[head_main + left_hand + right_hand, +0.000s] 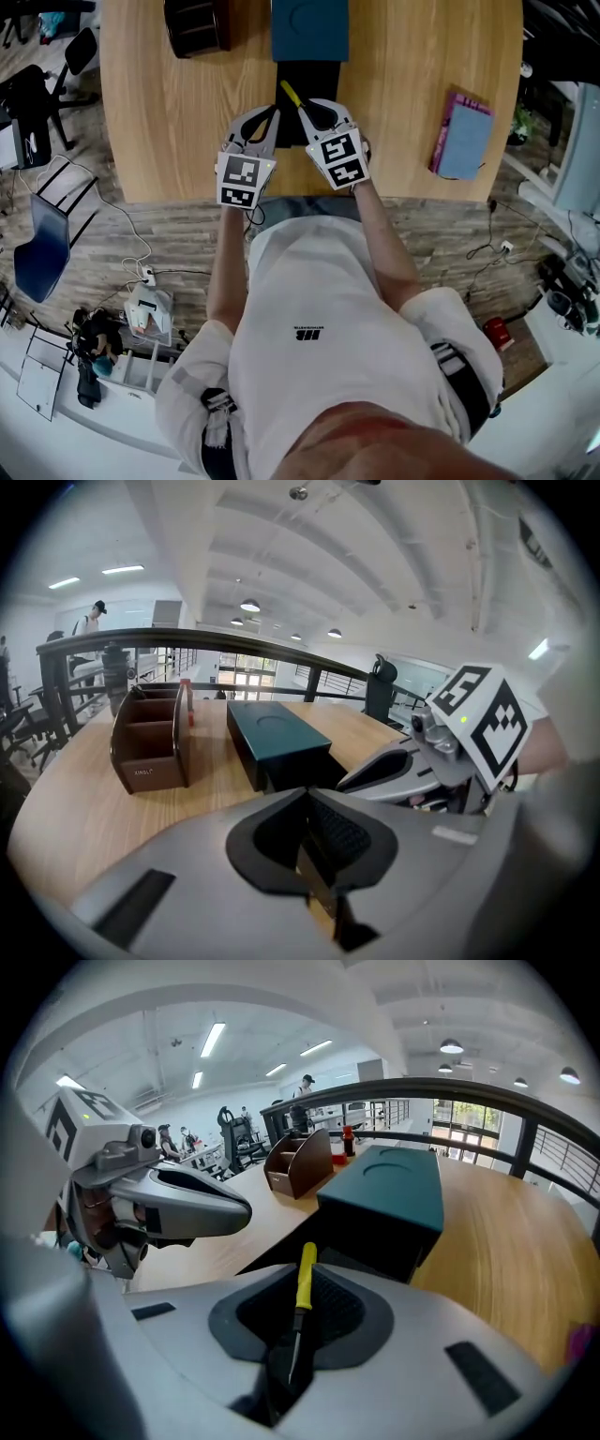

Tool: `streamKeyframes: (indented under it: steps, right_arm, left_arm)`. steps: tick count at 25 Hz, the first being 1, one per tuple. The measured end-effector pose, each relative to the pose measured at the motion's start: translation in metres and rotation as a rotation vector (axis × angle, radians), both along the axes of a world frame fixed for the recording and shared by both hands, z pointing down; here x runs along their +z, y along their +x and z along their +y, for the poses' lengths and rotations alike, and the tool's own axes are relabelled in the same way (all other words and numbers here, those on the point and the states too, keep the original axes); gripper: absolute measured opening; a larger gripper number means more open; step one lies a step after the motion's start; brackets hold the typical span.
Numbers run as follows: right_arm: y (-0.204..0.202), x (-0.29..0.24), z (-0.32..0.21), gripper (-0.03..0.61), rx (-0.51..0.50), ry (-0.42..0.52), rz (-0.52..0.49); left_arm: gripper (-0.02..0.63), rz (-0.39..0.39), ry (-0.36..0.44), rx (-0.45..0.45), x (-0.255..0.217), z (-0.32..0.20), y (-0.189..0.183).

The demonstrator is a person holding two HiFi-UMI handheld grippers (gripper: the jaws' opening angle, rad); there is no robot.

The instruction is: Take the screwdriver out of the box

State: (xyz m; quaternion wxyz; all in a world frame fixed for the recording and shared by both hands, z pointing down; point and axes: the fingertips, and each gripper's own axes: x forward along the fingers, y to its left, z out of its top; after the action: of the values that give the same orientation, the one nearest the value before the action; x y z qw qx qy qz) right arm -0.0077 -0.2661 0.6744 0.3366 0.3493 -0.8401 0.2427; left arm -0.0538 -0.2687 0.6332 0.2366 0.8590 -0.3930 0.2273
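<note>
Torso in white shirt (pixel 319 319) was nearest. Right hand-held gripper (pixel 317 109) hung at near edge of surface (pixel 169 122), jaws slightly spread; screwdriver (pixel 304 1274) sat loose between them, already out of box (pixel 384 1190), probably for set-down. Left hand-held gripper (pixel 307 808) was pressed together, empty, idle alongside.

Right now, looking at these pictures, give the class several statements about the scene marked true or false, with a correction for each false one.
1. A yellow-handled screwdriver stands between the jaws of the right gripper. True.
2. The teal box stands on the floor. False: it stands on the wooden table.
3. In the head view, a brown organiser stands on the table to the left of the teal box. True.
4. The pink and blue notebook lies on top of the teal box. False: it lies on the table, apart from the box, towards the right edge.
</note>
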Motion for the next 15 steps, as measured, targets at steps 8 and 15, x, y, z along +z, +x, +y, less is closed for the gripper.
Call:
streamKeyframes:
  steps: [8, 15]
  right_arm:
    - [-0.007, 0.019, -0.004, 0.074, -0.055, -0.063, 0.109]
    - [-0.013, 0.020, -0.004, 0.086, -0.084, -0.086, 0.135]
  left_arm:
    - [0.011, -0.021, -0.004, 0.000, 0.005, -0.004, -0.004]
    - [0.011, -0.015, -0.005, -0.024, 0.005, -0.004, -0.013]
